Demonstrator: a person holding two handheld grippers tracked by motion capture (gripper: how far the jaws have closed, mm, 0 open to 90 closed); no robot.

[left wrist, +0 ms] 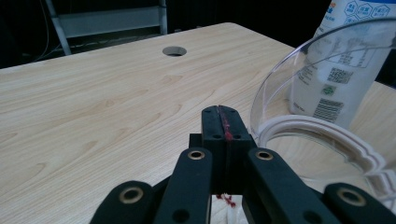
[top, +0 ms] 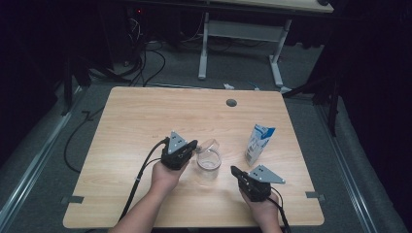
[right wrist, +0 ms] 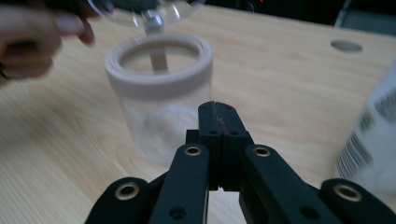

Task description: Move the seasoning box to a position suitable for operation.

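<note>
A clear jar point(top: 209, 161) with a white rim stands in the middle of the wooden table point(top: 145, 121). Its clear domed lid point(top: 208, 144) is tipped up and back. My left gripper point(top: 194, 144) sits just left of the jar, jaws shut with nothing between them point(left wrist: 223, 122); the lid point(left wrist: 299, 79) and the white rim point(left wrist: 327, 136) are close at its right. My right gripper point(top: 234, 170) hovers right of the jar and points at it, jaws shut and empty point(right wrist: 218, 116). The jar point(right wrist: 159, 98) stands just beyond its tips, with the lid point(right wrist: 140, 9) above.
A white and blue carton point(top: 259, 143) stands upright right of the jar, close to my right gripper. A round cable hole point(top: 231, 103) lies near the table's far edge. A hand point(right wrist: 28, 37) shows left of the jar. Cables and a desk frame point(top: 204, 48) are on the floor beyond.
</note>
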